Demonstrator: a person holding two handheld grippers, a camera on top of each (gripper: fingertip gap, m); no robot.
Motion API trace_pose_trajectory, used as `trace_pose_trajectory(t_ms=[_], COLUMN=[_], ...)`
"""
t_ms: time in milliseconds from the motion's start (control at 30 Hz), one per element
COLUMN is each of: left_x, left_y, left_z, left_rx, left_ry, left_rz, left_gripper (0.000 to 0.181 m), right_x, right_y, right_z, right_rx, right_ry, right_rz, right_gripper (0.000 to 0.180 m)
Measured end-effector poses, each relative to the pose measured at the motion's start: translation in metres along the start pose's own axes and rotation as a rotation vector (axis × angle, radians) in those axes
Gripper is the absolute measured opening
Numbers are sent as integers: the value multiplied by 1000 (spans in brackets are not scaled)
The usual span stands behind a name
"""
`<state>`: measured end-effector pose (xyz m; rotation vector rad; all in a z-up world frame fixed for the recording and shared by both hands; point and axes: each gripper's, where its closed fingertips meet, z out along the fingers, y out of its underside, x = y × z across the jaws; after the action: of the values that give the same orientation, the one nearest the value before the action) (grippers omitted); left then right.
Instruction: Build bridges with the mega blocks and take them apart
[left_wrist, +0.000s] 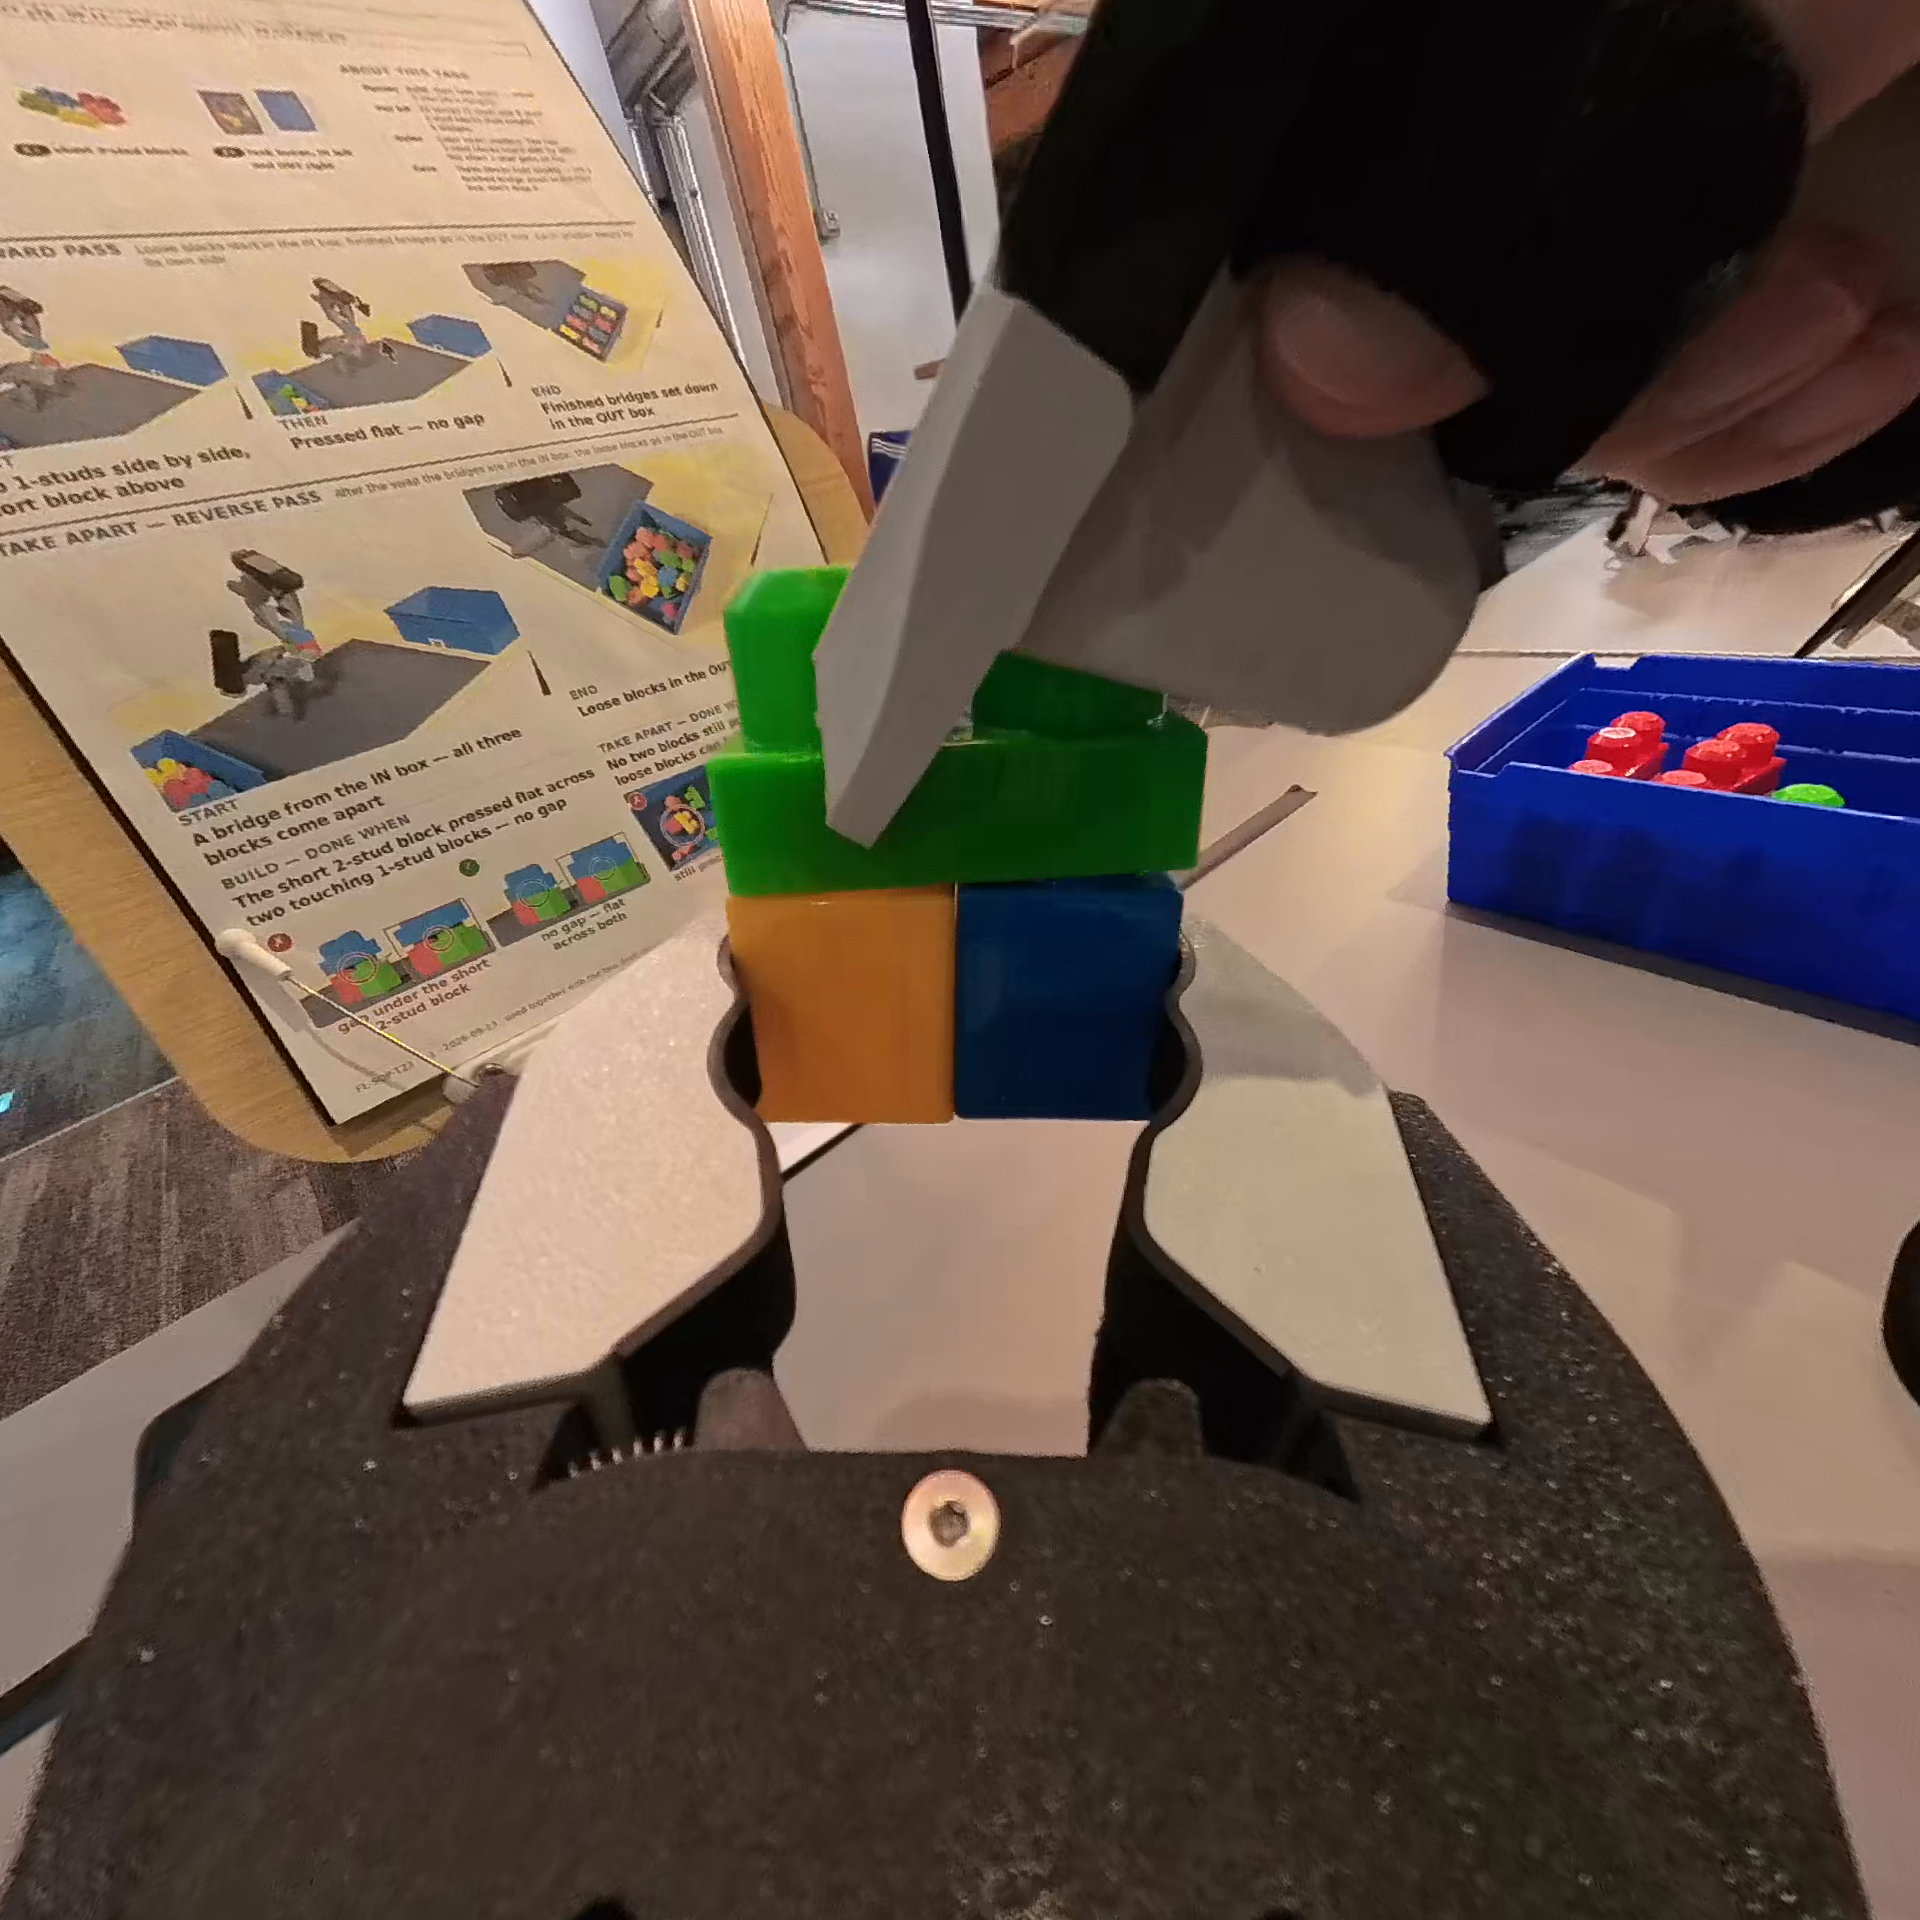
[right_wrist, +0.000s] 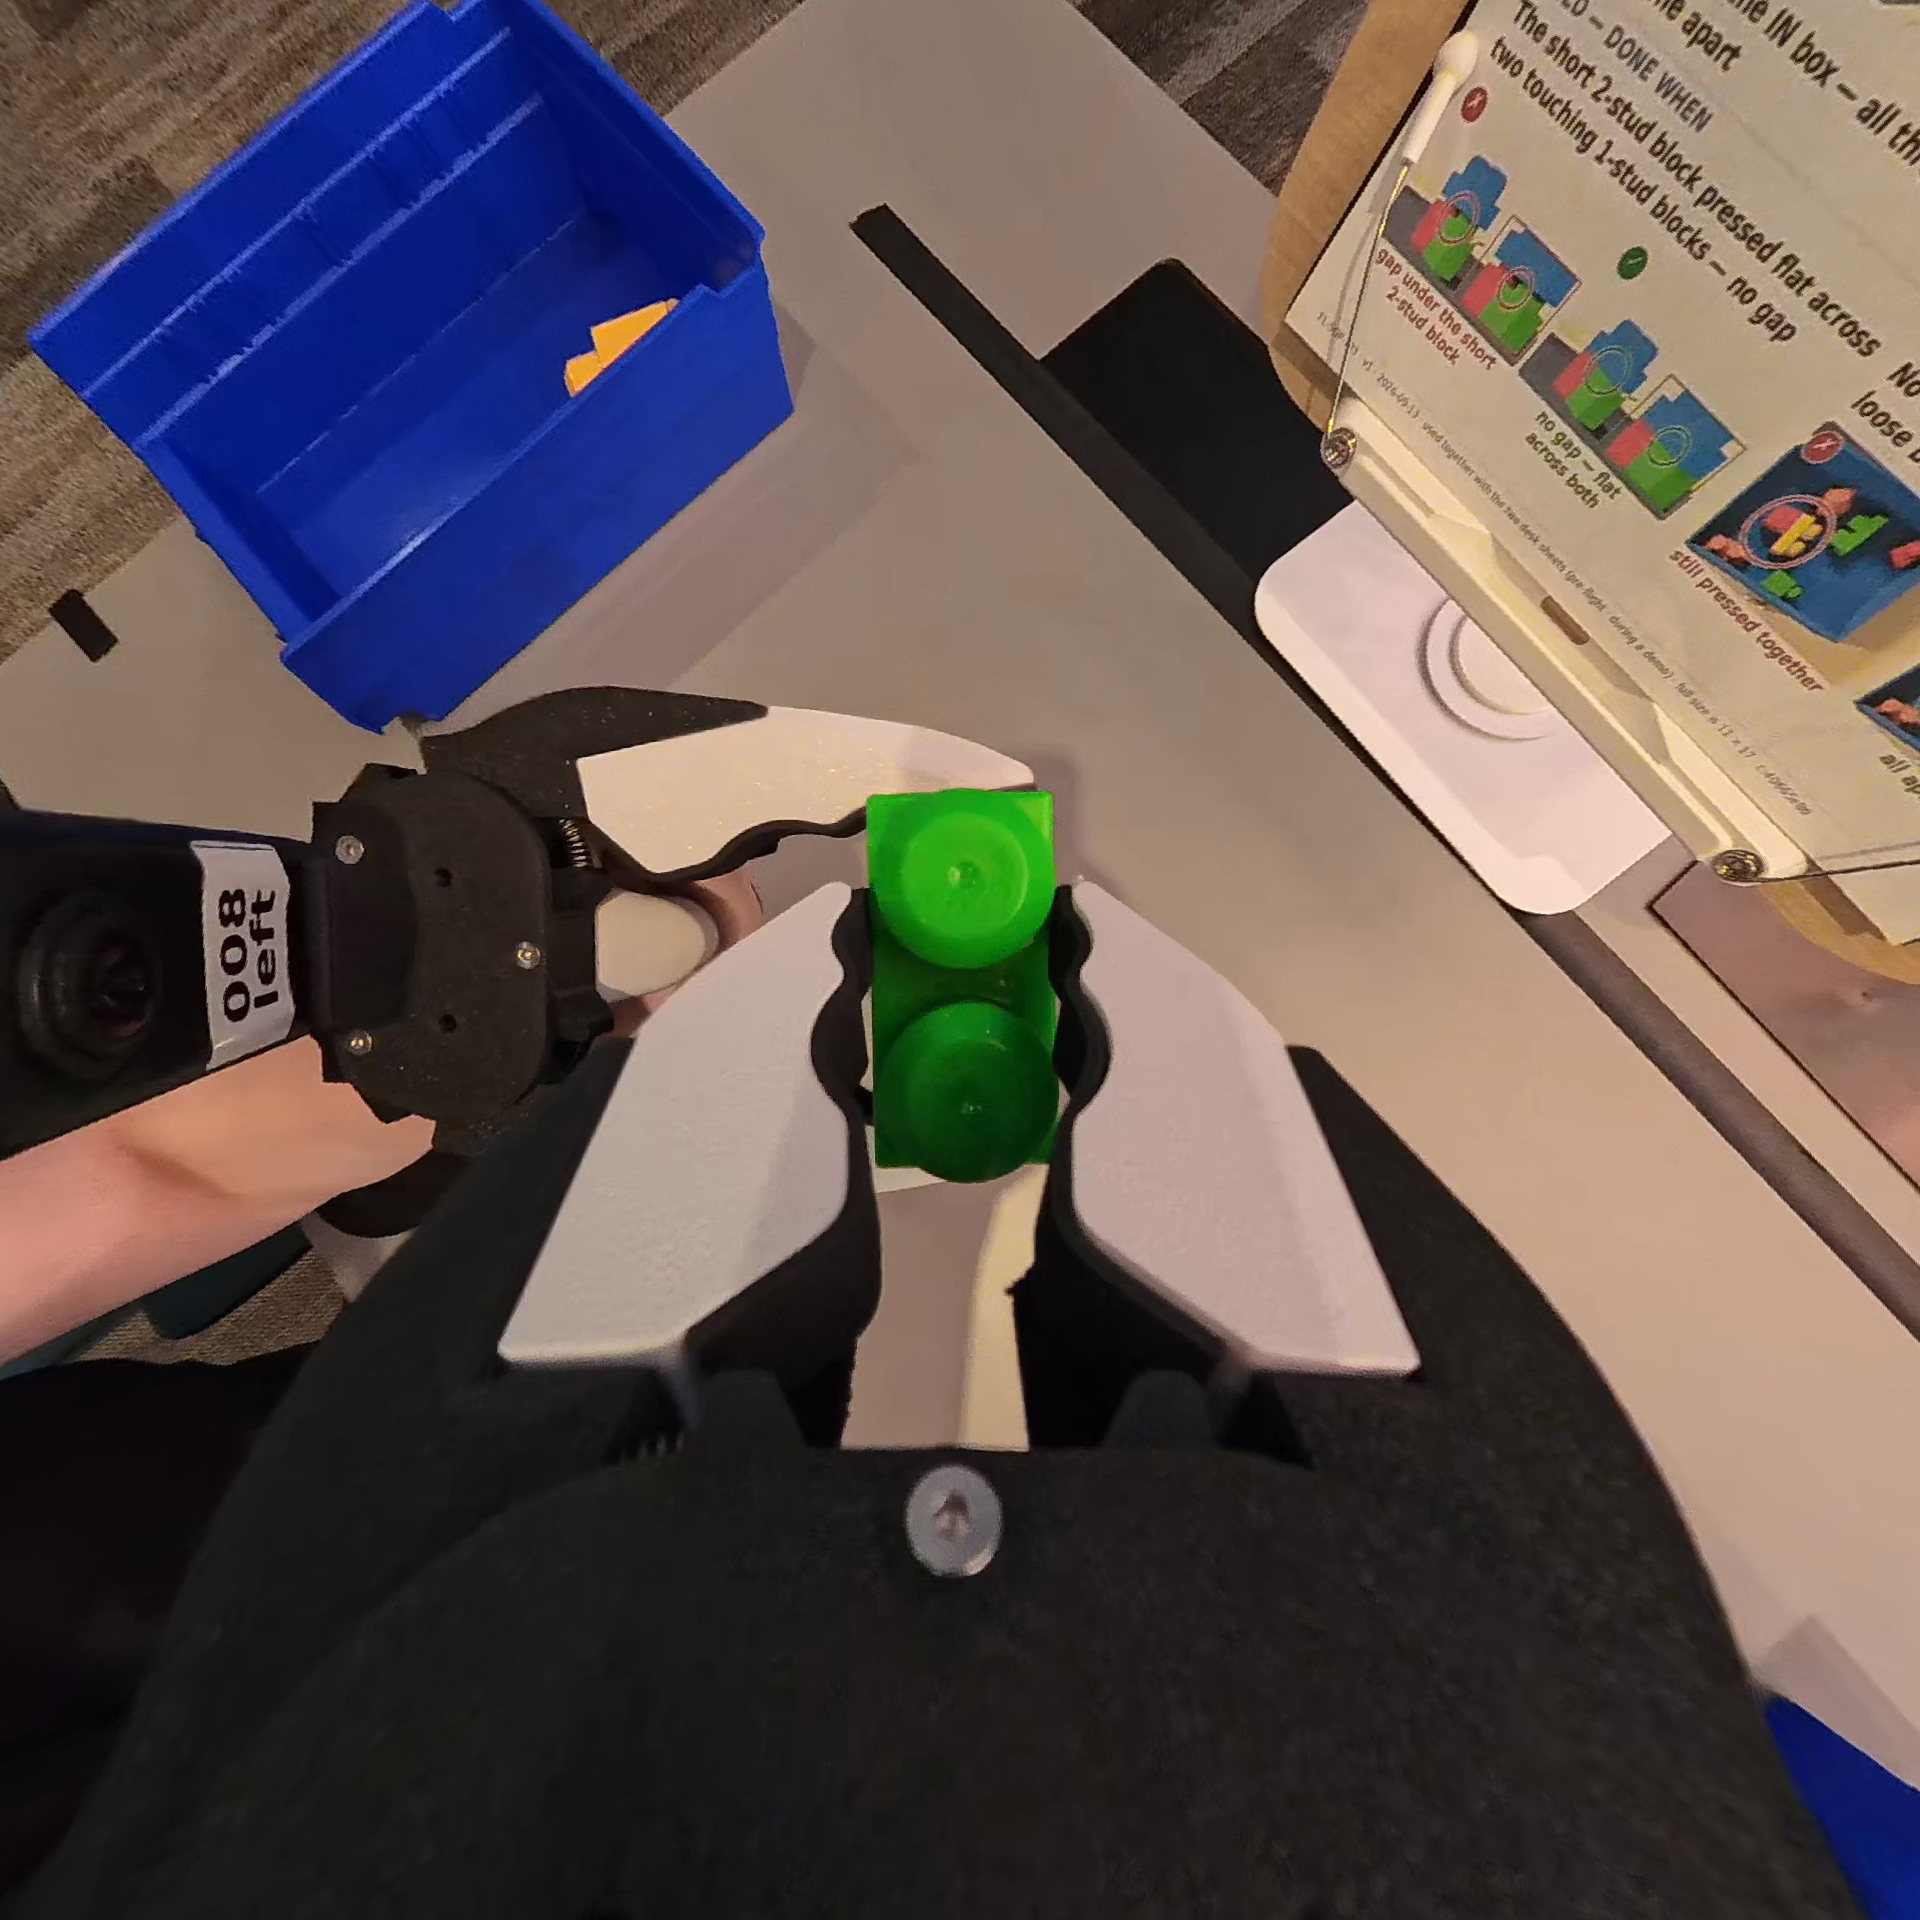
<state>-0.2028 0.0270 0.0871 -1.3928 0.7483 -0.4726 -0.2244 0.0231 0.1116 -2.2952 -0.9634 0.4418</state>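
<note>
Item: my left gripper (left_wrist: 951, 1023) clamps the orange (left_wrist: 847, 1003) and blue plastic one-stud blocks (left_wrist: 1060, 997); my right gripper (right_wrist: 961, 997) clamps the green two-stud plastic block (right_wrist: 961, 987). Risk: a skewed pull splits the base pair.

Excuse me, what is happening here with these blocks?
A person holds two grippers around a small block bridge above the pale table. The left gripper clamps the orange plastic block and blue plastic block side by side. The right gripper grips the green two-stud block sitting on top of both.
</note>
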Motion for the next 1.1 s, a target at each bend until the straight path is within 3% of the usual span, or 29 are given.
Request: trace_pose_trajectory(t_ms=[233,333,467,533,1100], left_x=[-2,-6,-9,-8,-2], left_y=[-4,-2,0,1,-9], left_z=[1,1,1,2,-4], left_rx=[8,-10,-15,-18,44], left_ry=[28,-8,-1,0,-16], left_rz=[-4,38,10,14,21], left_gripper=[74,74,74,74,73], right_x=[3,14,12,4,-3], right_y=[-4,2,21,24,28], right_z=[-7,-15,-14,-12,-18], right_rx=[5,-32,-118,-129,-82], right_ry=[36,97,37,-29,-97], right_rz=[-75,-76,-25,-15,20], right_gripper=[33,52,48,34,34])
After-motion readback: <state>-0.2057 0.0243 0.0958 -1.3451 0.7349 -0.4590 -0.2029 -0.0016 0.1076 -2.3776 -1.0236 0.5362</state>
